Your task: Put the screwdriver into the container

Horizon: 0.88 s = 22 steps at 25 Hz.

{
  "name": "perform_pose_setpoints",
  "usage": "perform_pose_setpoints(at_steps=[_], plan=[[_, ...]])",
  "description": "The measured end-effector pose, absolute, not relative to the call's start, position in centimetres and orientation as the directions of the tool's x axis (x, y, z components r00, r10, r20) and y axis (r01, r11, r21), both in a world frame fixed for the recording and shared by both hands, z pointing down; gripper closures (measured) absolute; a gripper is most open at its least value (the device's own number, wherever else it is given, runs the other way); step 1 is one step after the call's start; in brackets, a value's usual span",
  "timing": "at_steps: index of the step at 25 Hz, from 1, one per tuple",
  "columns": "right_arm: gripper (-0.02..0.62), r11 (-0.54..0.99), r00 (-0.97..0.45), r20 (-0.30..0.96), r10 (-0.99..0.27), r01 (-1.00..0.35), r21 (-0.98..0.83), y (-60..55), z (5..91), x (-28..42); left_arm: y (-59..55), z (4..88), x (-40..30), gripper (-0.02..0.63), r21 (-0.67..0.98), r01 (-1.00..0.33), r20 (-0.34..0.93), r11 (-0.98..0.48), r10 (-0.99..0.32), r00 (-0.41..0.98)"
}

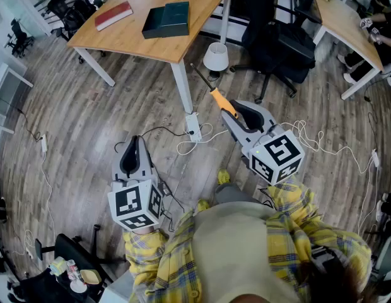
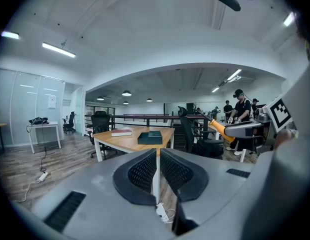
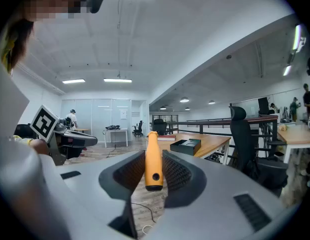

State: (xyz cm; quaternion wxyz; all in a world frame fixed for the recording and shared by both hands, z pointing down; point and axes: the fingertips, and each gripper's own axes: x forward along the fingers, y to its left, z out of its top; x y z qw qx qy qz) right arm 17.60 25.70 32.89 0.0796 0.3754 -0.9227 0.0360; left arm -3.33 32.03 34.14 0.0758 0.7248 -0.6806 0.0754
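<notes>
Orange-handled screwdriver [image 1: 222,103] clamped in right hand-held gripper [image 3: 154,170], shaft near level, aimed at wooden surface [image 1: 151,46], left hand-held gripper [image 2: 158,169] closed, empty, open-plan office.

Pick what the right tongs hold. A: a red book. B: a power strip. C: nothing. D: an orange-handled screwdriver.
D: in the right gripper view the screwdriver sits with its orange handle pinched between the pads of the right tongs.

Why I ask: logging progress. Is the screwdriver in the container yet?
Out: the right gripper holds the screwdriver in the air, well short of the container on the table.
</notes>
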Motion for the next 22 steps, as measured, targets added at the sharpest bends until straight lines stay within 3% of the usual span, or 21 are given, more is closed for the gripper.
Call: perform_pose_setpoints(at_steps=[22], plan=[[0.432, 0.735, -0.723, 0.179, -0.667, -0.678, -0.002, 18.6, 32.9, 19.2, 25.8, 34.1, -2.1, 0.577, 0.009, -1.000, 0.210, -0.020, -0.977, 0.021]])
